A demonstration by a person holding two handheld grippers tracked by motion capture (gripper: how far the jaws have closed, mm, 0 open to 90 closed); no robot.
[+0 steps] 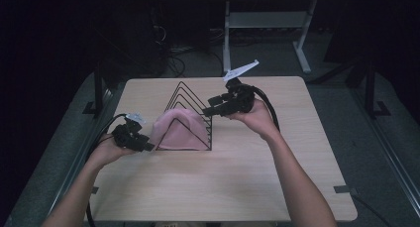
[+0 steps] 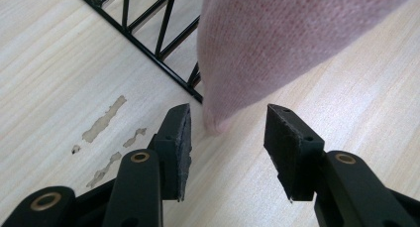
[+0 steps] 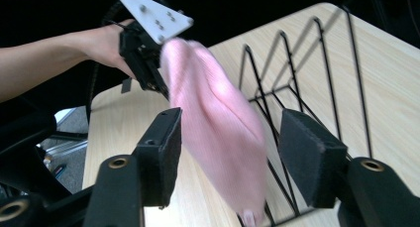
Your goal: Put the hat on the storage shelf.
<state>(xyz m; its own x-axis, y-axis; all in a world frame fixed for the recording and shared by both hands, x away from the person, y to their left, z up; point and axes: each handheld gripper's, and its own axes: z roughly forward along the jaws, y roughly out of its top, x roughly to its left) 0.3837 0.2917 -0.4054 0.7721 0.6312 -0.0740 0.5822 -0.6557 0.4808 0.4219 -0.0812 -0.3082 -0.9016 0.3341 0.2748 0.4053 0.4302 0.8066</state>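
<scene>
Draping pink cloth [image 1: 179,130] hiding wire rack [image 1: 190,99] front, left gripper [image 2: 229,133] and right gripper [image 3: 233,152] open, empty.

A wire rack [image 1: 190,113] is set on the table [image 1: 223,187], just behind its centre. A cloth [image 1: 178,130] is draped over the rack's front wires. The left gripper [image 1: 148,146] is placed at the cloth's 8 o'clock, just beside its edge. The right gripper [image 1: 207,108] is placed at the rack's 2 o'clock, raised above the table.
</scene>
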